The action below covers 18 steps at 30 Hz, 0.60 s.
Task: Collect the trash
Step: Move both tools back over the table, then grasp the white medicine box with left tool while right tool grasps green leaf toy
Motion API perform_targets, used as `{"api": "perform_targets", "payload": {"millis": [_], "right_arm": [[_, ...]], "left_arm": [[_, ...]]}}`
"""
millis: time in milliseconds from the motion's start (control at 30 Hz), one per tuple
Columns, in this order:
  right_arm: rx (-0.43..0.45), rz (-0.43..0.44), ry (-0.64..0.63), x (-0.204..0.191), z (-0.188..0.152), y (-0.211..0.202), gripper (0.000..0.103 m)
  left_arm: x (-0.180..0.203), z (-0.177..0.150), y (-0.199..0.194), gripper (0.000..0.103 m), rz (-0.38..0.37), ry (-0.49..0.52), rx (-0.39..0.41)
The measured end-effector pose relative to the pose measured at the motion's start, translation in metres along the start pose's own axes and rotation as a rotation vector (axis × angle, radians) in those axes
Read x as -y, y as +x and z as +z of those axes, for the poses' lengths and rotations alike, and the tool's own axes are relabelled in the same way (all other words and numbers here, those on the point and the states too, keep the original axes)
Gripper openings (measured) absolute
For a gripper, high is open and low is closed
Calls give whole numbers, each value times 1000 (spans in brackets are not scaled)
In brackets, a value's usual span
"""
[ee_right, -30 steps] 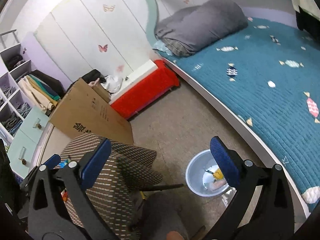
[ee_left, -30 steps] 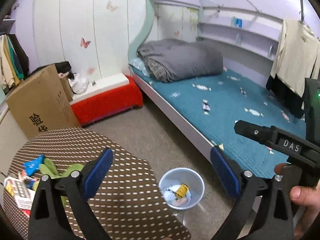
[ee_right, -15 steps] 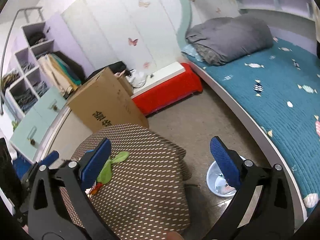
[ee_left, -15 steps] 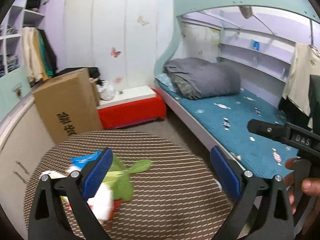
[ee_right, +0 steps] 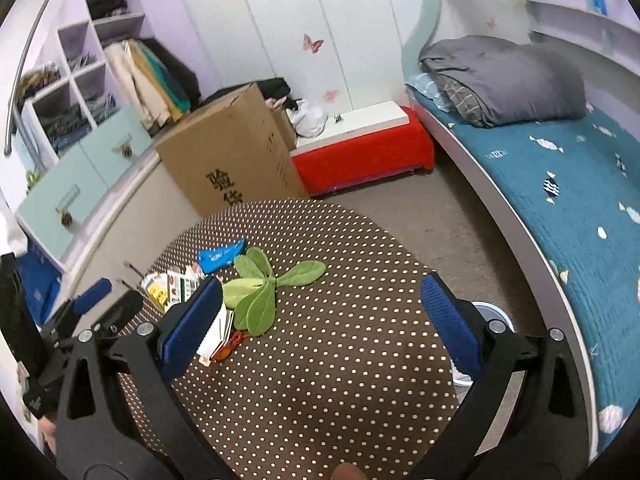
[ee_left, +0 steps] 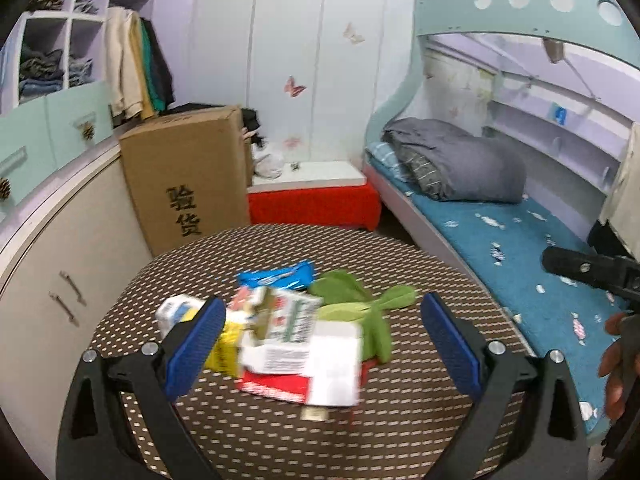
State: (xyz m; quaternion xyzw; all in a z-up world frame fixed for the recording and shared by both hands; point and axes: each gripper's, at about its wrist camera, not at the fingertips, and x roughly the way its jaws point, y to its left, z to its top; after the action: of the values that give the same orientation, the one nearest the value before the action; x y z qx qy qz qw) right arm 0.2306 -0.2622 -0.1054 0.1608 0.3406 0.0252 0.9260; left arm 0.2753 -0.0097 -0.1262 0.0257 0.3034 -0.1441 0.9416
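Observation:
A heap of trash lies on the round brown dotted table (ee_left: 400, 432) (ee_right: 340, 380): a blue wrapper (ee_left: 276, 275) (ee_right: 221, 255), a white and red carton (ee_left: 298, 344), a yellow packet (ee_left: 224, 346), a small white box (ee_left: 176, 314) and green leaf-shaped pieces (ee_left: 356, 304) (ee_right: 260, 288). My left gripper (ee_left: 320, 340) is open just above the carton, holding nothing. My right gripper (ee_right: 320, 320) is open over the table's bare right half, right of the leaves. The pale blue trash basin (ee_right: 494, 316) on the floor peeks out behind the right gripper's right finger.
A big cardboard box (ee_left: 188, 176) (ee_right: 232, 152) stands behind the table beside a curved cabinet (ee_left: 60, 264). A red low bench (ee_left: 312, 200) (ee_right: 364, 148) sits against the wall. The bed with a teal cover (ee_left: 520, 260) (ee_right: 560, 184) runs along the right.
Both grippers have swung up and left, away from the floor basin toward the table. The trash heap now sits between the left gripper's fingers. Both stayed open.

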Motion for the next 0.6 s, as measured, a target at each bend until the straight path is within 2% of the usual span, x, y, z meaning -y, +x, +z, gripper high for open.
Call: {"api": "perform_targets", "payload": {"millis": [167,567,600], "right_arm": [[-55,-5,-22,-14,-1,32,97],[-177,2,-74,-22,-2,106,97],[-185,5,-81,-22,-2,110,97]], "left_arm": [[-28,-8,28,96,17,-22,-53],[-26,-12,91,95,-1,59,-142],[-27,-11,94,92,-7,57,-146]]}}
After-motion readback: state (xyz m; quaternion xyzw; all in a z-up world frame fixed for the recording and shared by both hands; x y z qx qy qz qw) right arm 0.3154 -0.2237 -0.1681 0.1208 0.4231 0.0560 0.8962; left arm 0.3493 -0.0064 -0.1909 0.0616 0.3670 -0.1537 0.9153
